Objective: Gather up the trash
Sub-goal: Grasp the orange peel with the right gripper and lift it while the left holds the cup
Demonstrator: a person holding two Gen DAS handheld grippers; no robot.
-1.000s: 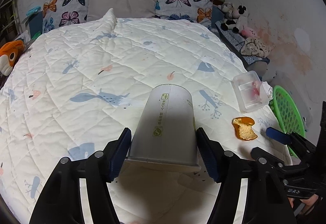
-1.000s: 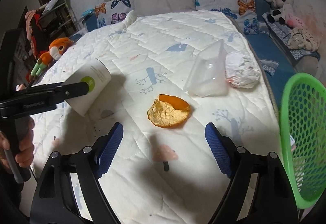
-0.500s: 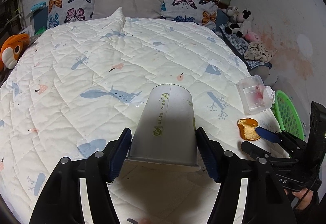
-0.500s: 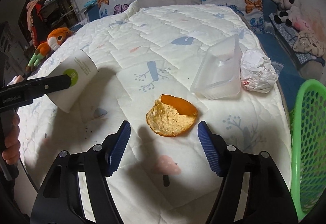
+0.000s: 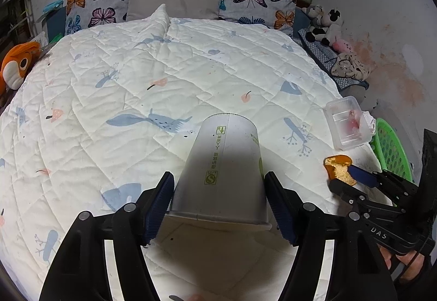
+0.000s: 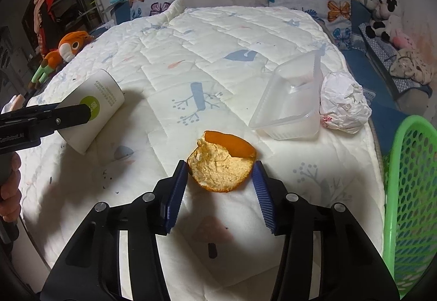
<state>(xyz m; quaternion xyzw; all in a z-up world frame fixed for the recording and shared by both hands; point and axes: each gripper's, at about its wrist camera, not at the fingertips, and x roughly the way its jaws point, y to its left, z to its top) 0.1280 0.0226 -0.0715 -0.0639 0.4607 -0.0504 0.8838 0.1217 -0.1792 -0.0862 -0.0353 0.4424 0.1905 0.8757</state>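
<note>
**Cup in one hand, orange peel between the other's pads**

From the left wrist view, the left gripper (image 5: 218,202) has a white paper cup (image 5: 222,167) clamped between its blue pads, rim toward the camera, held above the quilted bed (image 5: 136,87). That view catches the orange peel (image 5: 338,168) only sideways, at the right gripper's tip.

The right wrist view shows it plainly: the right gripper (image 6: 220,178) is closing on the peel, pads at its two edges, the peel lying on the quilt. Just beyond sit a clear plastic container (image 6: 289,107) and a crumpled paper wad (image 6: 342,107). A green mesh basket (image 6: 409,191) stands off the bed's right side.
</note>
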